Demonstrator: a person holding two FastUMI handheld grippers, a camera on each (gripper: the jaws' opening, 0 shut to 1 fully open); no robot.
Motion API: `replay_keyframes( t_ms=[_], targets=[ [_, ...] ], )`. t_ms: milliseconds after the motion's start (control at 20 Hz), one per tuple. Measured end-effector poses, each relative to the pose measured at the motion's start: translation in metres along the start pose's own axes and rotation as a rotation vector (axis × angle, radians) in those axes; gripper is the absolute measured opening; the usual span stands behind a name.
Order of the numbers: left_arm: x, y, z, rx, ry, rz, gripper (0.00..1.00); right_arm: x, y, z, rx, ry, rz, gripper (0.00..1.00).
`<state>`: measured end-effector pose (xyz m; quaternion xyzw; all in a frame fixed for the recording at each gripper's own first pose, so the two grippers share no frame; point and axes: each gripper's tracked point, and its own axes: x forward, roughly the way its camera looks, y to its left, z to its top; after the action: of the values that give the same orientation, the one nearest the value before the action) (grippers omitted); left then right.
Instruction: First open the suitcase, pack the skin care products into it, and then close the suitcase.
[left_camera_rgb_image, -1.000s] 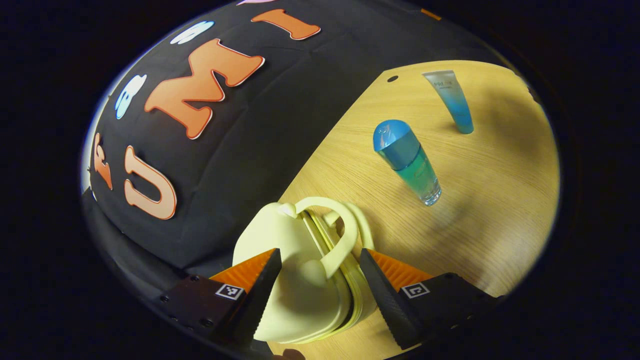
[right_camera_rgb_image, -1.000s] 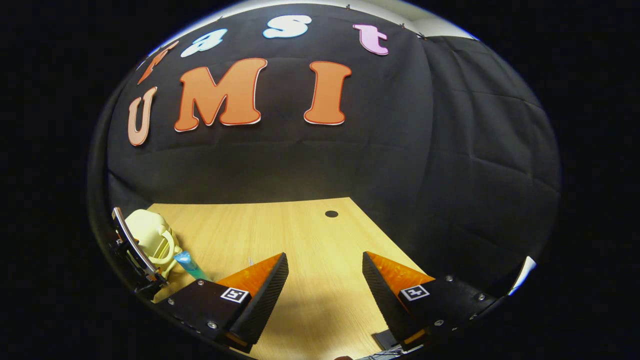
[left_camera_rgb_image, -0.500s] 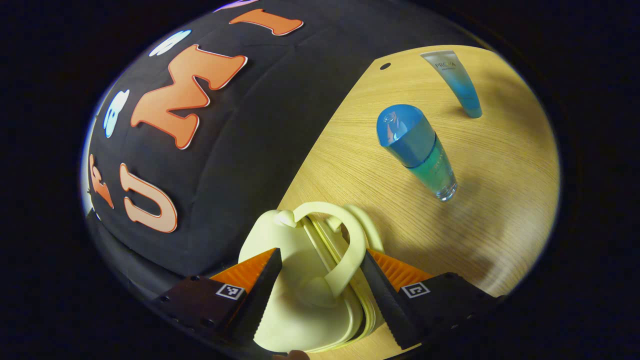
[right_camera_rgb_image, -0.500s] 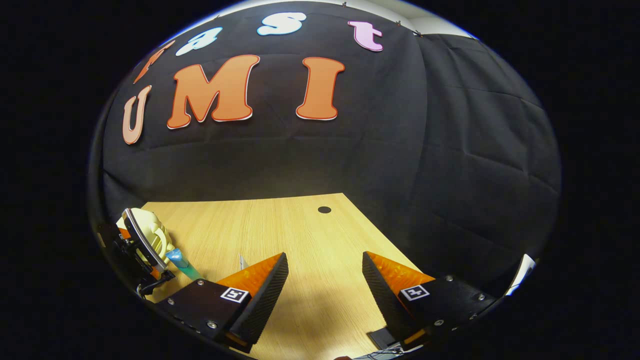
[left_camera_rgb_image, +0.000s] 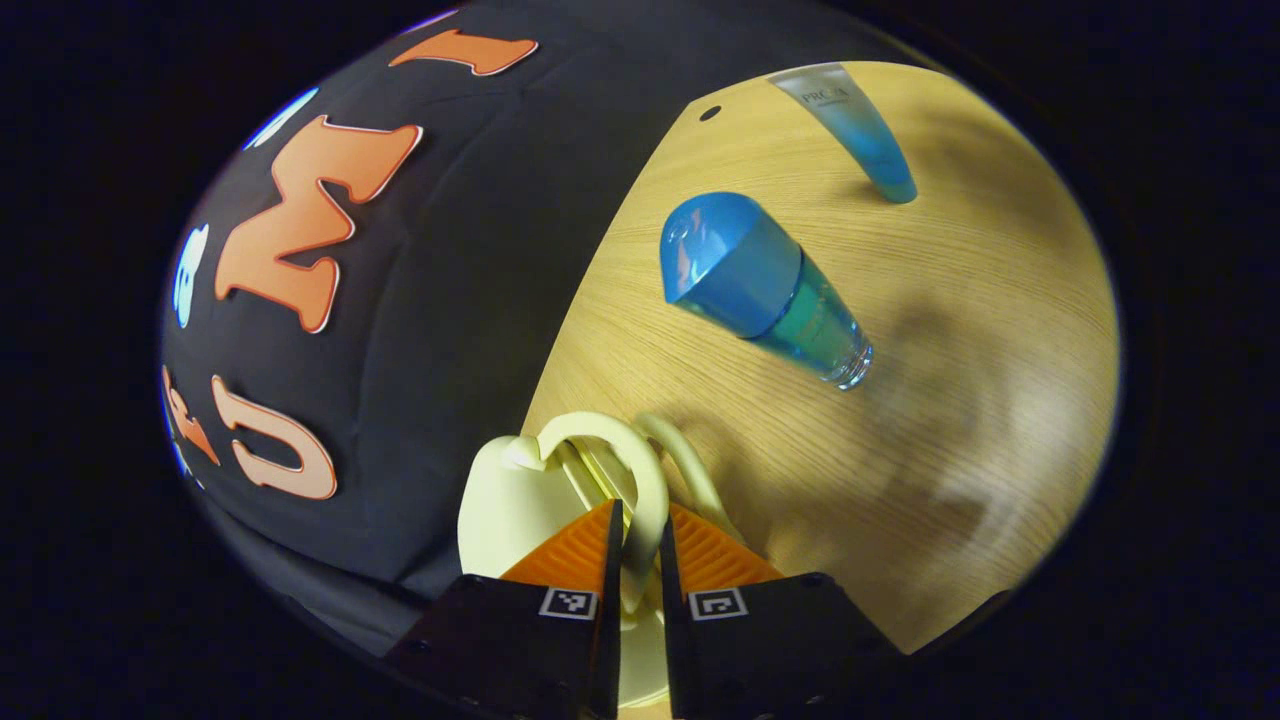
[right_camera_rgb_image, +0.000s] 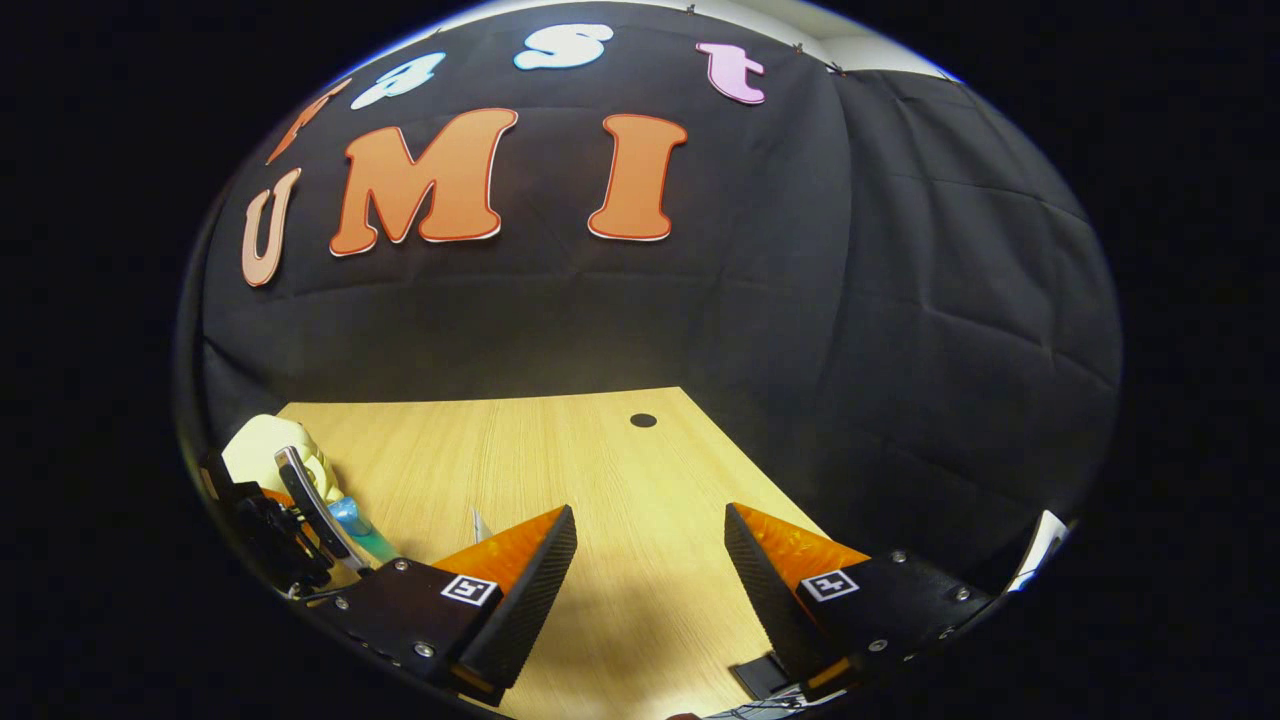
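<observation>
Left gripper view: left gripper (left_camera_rgb_image: 634, 545) has its jaws clamped on the handle (left_camera_rgb_image: 640, 480) of the pale yellow suitcase (left_camera_rgb_image: 500, 500), closed at the wooden surface's (left_camera_rgb_image: 960, 330) edge.
Products: blue-capped bottle (left_camera_rgb_image: 765, 290) stands past the suitcase; blue tube (left_camera_rgb_image: 860, 130) farther off.
Right gripper view: right gripper (right_camera_rgb_image: 650, 570) hangs over bare surface, jaws wide apart, nothing between them.

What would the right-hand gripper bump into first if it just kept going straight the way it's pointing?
Probably nothing soon. The right gripper is open above bare wooden table, with no object between its fingers or ahead. Going straight on, it would likely meet the black cloth wall behind the table, though depth is hard to judge.
</observation>
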<state>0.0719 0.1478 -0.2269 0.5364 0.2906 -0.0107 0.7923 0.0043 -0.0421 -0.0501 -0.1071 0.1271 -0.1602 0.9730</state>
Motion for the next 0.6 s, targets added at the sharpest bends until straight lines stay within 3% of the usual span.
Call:
replay_keyframes(
  t_ms=[50, 350, 600],
  targets=[
    [-0.003, 0.002, 0.001, -0.015, 0.003, 0.0, 0.1, 0.0, 0.003, 0.001, 0.001, -0.001, 0.008, 0.95],
    [-0.016, 0.018, 0.006, -0.224, 0.002, -0.089, 0.1, 0.0, 0.025, 0.01, -0.024, -0.023, 0.064, 0.95],
    [-0.033, 0.053, 0.011, -0.473, -0.036, -0.145, 0.12, -0.001, 0.048, 0.021, -0.027, -0.041, 0.119, 0.95]
  ],
)
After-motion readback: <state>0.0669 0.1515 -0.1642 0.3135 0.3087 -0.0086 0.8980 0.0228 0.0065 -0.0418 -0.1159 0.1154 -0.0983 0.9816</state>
